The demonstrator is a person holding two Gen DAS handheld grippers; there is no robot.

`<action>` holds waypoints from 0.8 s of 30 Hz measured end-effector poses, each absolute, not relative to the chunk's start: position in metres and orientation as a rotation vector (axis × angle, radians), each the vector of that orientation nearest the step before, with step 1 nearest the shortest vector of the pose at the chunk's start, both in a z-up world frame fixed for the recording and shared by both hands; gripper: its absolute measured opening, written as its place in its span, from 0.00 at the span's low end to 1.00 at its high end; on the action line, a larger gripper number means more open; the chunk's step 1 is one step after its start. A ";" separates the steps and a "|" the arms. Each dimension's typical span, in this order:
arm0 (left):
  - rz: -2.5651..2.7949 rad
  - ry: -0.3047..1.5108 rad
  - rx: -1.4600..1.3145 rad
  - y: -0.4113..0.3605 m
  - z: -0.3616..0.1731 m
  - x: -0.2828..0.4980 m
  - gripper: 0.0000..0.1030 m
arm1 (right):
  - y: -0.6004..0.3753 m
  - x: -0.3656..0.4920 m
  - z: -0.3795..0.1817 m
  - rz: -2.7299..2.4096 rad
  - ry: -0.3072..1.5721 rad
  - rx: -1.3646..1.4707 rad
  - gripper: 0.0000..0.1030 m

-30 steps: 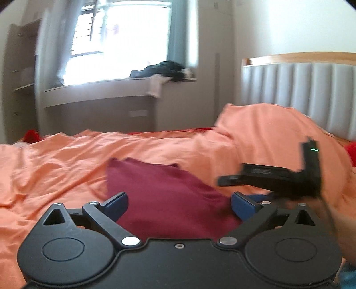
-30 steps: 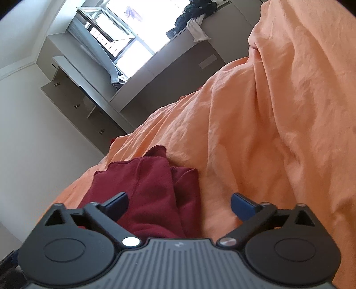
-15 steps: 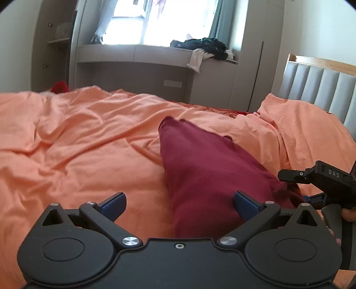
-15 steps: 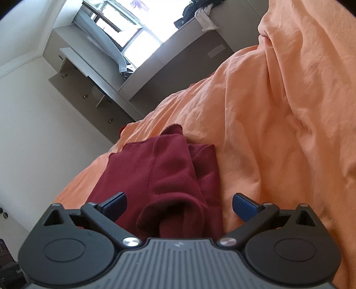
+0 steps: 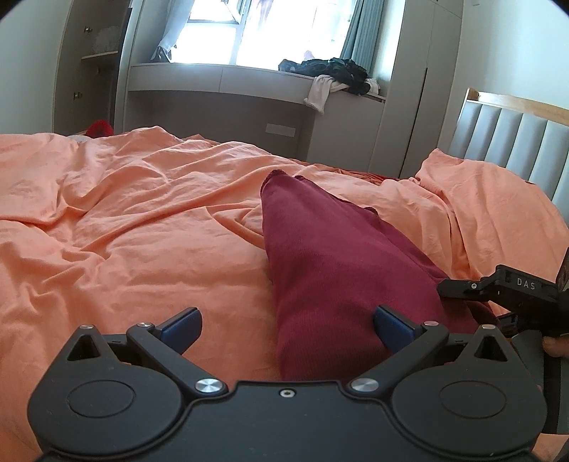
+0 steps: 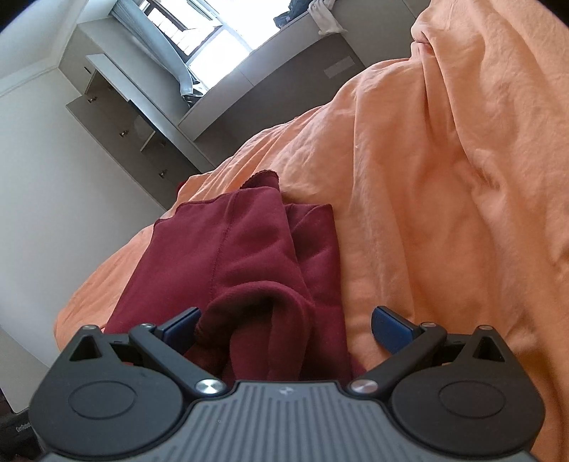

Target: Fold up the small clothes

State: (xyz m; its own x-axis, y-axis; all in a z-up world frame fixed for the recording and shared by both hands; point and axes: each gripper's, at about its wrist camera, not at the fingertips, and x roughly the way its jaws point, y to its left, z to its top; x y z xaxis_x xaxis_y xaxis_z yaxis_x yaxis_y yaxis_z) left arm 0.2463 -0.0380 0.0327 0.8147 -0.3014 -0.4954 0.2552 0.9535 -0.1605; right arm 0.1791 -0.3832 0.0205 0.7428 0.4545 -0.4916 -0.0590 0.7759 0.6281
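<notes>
From the left wrist view, your left gripper point(image 5: 286, 328) gapes wide over the dark-red knit garment point(image 5: 330, 263) lying on the rumpled orange bedsheet point(image 5: 124, 227), while the right wrist view shows your right gripper point(image 6: 284, 327) equally spread around the bunched near hem, so pinch both corners evenly.

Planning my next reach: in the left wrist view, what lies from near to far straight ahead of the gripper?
Left gripper → dark red garment → orange bedsheet → grey window ledge → window.
</notes>
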 end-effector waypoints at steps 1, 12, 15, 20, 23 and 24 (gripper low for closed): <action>-0.298 0.544 -0.092 -0.038 0.033 0.246 1.00 | -0.383 0.179 0.020 0.302 0.684 0.627 1.00; -0.313 0.559 -0.123 -0.032 0.023 0.247 1.00 | -0.393 0.180 0.016 0.302 0.683 0.724 1.00; -0.320 0.561 -0.131 -0.030 0.019 0.247 1.00 | -0.402 0.182 0.015 0.293 0.667 0.810 1.00; -0.320 0.560 -0.112 -0.032 0.018 0.248 1.00 | -0.413 0.188 0.010 0.311 0.645 0.934 1.00; -0.319 0.555 -0.088 -0.036 0.016 0.246 1.00 | -0.412 0.192 0.008 0.326 0.638 0.966 0.99; -0.318 0.554 -0.081 -0.036 0.015 0.246 1.00 | -0.411 0.194 0.008 0.336 0.638 0.968 0.98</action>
State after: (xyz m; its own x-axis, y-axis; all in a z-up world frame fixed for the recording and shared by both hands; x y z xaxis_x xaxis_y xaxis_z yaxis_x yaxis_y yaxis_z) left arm 0.2462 -0.0363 0.0154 0.8029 -0.3183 -0.5039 0.2750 0.9479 -0.1607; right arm 0.1938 -0.4105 0.0077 0.7700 0.5334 -0.3501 0.0128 0.5357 0.8443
